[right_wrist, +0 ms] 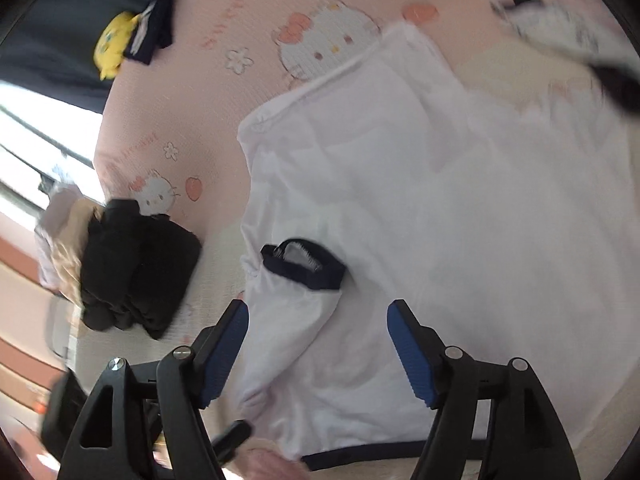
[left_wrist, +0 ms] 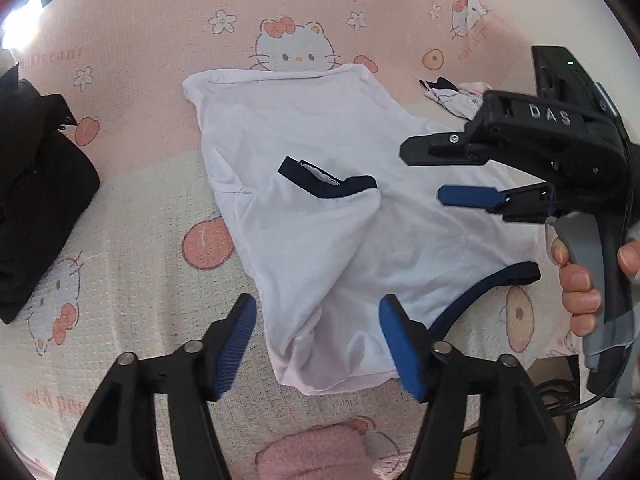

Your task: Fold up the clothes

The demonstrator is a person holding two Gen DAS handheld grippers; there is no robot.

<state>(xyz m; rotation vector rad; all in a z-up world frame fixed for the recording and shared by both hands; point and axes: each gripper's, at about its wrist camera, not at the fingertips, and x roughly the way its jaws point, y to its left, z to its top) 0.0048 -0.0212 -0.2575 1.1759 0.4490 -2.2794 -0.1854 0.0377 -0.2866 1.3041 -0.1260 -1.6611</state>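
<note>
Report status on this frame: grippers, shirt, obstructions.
Left gripper open, nothing held. Right gripper open, nothing held. White shirt flat on bedspread, sleeve folded in. Black clothes pile off left, clear.

White short-sleeved T-shirt with navy trim, as I see it: spread rumpled on the pink cartoon-cat bedcover, one navy-cuffed sleeve folded inward across its body.
</note>
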